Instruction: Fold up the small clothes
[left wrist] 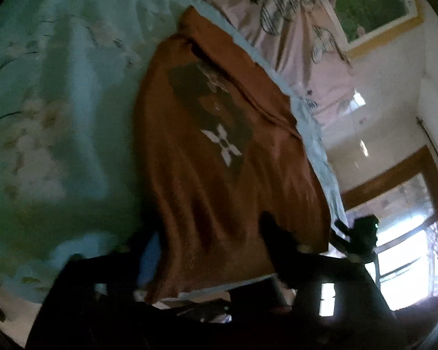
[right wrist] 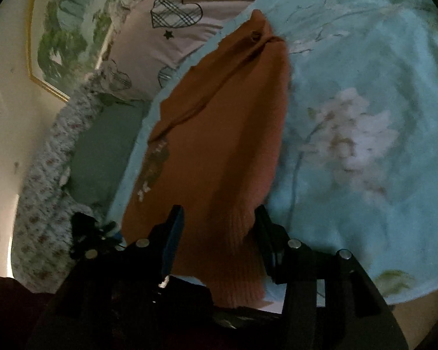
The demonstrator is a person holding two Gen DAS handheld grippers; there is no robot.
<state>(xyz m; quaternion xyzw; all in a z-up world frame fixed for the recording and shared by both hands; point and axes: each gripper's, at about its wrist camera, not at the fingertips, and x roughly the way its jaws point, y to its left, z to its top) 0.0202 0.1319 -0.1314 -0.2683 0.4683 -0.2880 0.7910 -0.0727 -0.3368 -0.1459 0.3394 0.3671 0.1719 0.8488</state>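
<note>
Here, rust-orange sweater (right wrist: 219,134) spread on floral blue bed cover (right wrist: 365,116), right gripper (right wrist: 219,227) jaws released astride its ribbed hem, left gripper (left wrist: 216,250) jaws' state unclear.

We see a bed (right wrist: 365,116) under a pale blue cover printed with soft white flowers. At its head lies a pink pillow (right wrist: 160,40) with checked hearts and small stars. Beside the bed runs a small-flowered quilt (right wrist: 41,201). A gold-framed green landscape picture (left wrist: 373,3) hangs on the cream wall (left wrist: 394,96). Daylight glares through a wood-framed window (left wrist: 408,248).
</note>
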